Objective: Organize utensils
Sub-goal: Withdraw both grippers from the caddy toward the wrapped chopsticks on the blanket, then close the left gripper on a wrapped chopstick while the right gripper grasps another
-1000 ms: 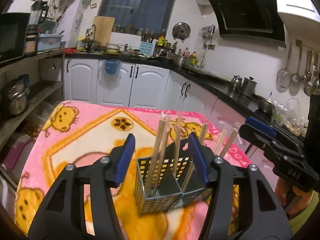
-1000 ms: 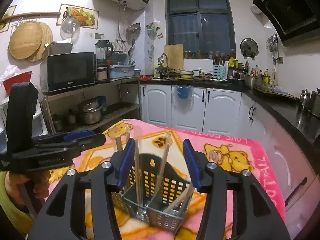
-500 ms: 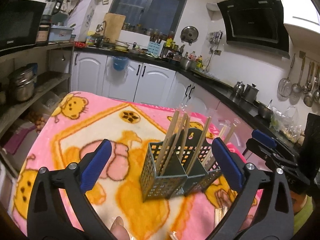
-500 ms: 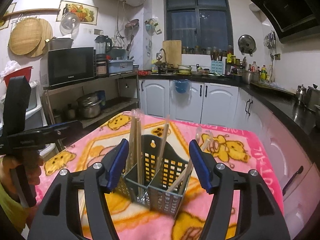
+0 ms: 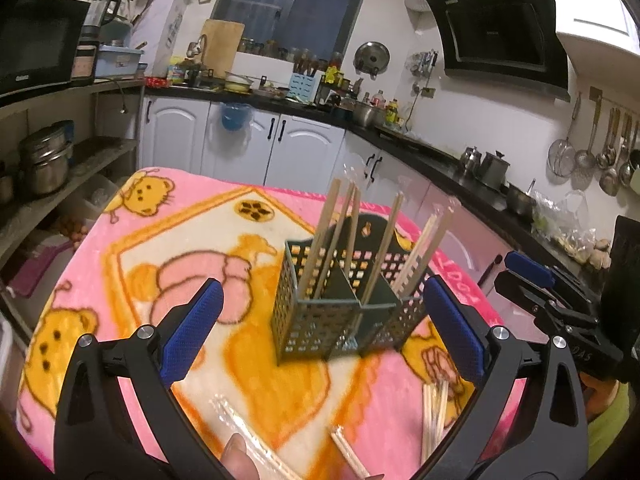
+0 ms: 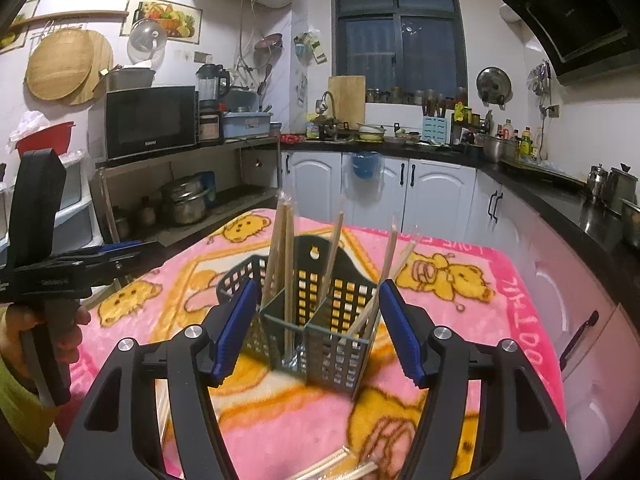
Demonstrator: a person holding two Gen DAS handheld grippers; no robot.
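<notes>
Left gripper (image 5: pixel 320 336) spread wide, empty; right gripper (image 6: pixel 318 328) just eased apart, touching nothing. The chopstick basket (image 5: pixel 340 312) stands ahead between both sets of jaws, on the pink blanket (image 5: pixel 160 240).

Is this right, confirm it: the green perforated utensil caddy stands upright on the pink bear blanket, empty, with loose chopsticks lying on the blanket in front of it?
Not quite: the caddy is not empty. Several chopsticks stand in its compartments, as both the left and right wrist views show. The rest holds: it stands upright on the pink bear blanket, with loose chopsticks lying on the blanket in front of it.
</notes>
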